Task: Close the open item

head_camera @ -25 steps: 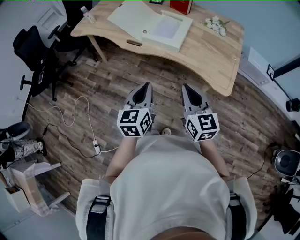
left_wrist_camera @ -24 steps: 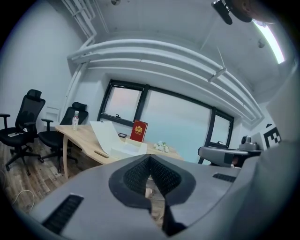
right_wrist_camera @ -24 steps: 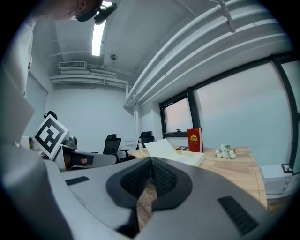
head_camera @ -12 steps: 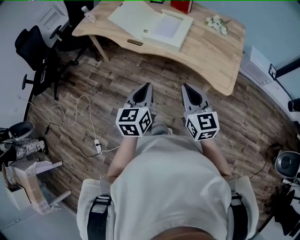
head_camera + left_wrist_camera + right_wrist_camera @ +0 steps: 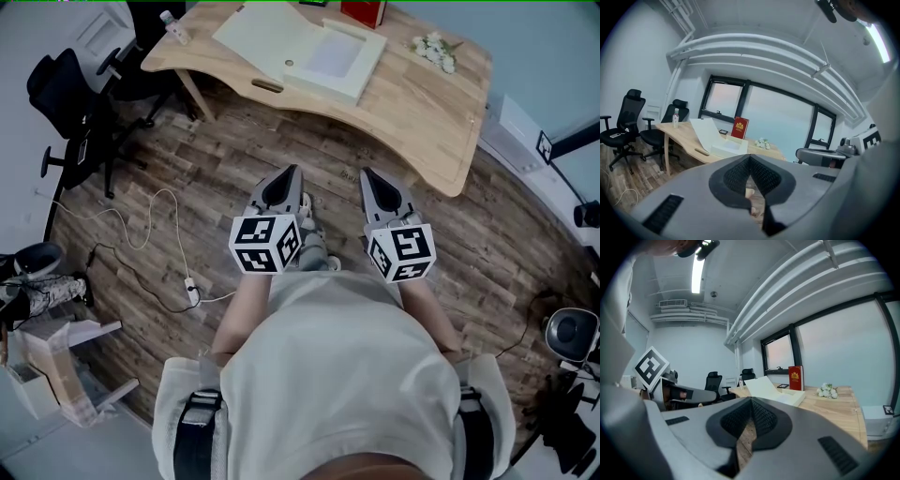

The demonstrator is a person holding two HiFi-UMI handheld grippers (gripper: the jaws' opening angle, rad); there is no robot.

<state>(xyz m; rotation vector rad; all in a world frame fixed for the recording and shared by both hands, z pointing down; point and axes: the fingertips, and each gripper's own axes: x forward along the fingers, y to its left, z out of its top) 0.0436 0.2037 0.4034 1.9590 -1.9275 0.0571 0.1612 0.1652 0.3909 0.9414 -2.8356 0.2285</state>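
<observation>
An open white box point(image 5: 333, 58) lies on the wooden desk point(image 5: 412, 103) at the top of the head view, its lid point(image 5: 261, 33) folded back to the left. Both grippers hang over the wooden floor, well short of the desk. My left gripper point(image 5: 285, 172) is shut with nothing in it, and so is my right gripper point(image 5: 372, 175) beside it. The left gripper view shows the box point(image 5: 726, 149) and raised lid point(image 5: 707, 133) beyond the shut left gripper point(image 5: 750, 157). The right gripper view shows the box point(image 5: 791, 397) past the shut right gripper point(image 5: 751, 400).
On the desk stand a red book point(image 5: 362, 12), white flowers point(image 5: 432, 48) and a bottle point(image 5: 172, 26). Black office chairs point(image 5: 67, 89) sit at the left. A white cable point(image 5: 155, 234) runs across the floor. Cardboard clutter point(image 5: 56, 361) fills the lower left.
A shoe has come forward on the floor between the two grippers. The grippers themselves have barely moved.
</observation>
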